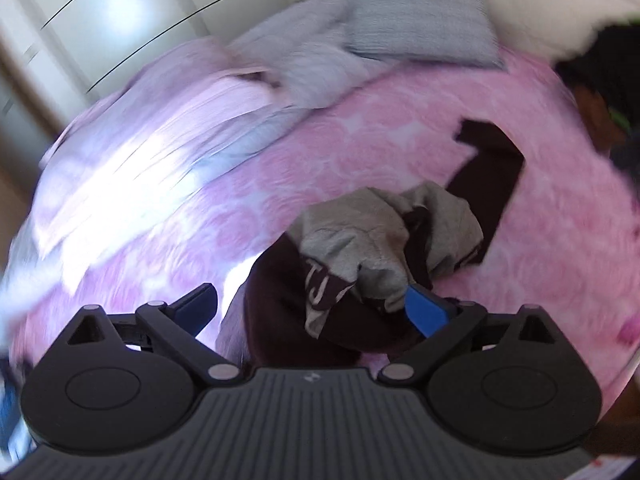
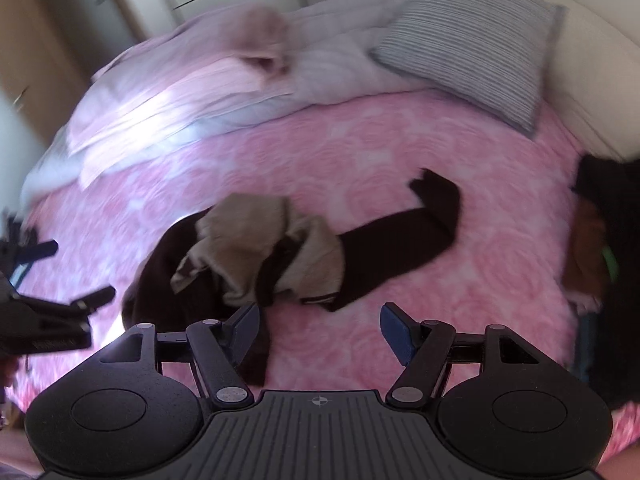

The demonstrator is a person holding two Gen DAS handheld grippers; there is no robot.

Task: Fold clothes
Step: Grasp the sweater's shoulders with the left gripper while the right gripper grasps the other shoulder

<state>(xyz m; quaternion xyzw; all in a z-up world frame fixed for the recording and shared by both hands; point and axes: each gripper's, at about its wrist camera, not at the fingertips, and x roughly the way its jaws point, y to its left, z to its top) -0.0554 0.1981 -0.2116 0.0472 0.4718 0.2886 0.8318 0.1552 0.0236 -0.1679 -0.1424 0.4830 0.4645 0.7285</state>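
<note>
A crumpled dark brown and beige garment [image 1: 360, 248] [image 2: 260, 248] lies on the pink bedcover [image 1: 360, 140] [image 2: 360, 152]. One brown sleeve [image 2: 404, 232] [image 1: 488, 168] stretches away to the right. My left gripper [image 1: 312, 308] is open right over the heap, and the cloth lies between its blue fingers [image 1: 424, 312] without being pinched. In the right wrist view the left gripper [image 2: 68, 274] shows at the left edge, beside the garment. My right gripper [image 2: 320, 326] is open just short of the garment's near edge, with bare cover between its pads [image 2: 396, 328]. Both views are blurred by motion.
A striped grey pillow [image 2: 472, 40] [image 1: 420, 12] and a bunched pale duvet [image 2: 200, 92] [image 1: 160, 128] fill the far side of the bed. Dark and brown things [image 2: 600, 240] [image 1: 600, 92] sit at the right edge. Pale cupboard doors [image 1: 100, 12] stand behind.
</note>
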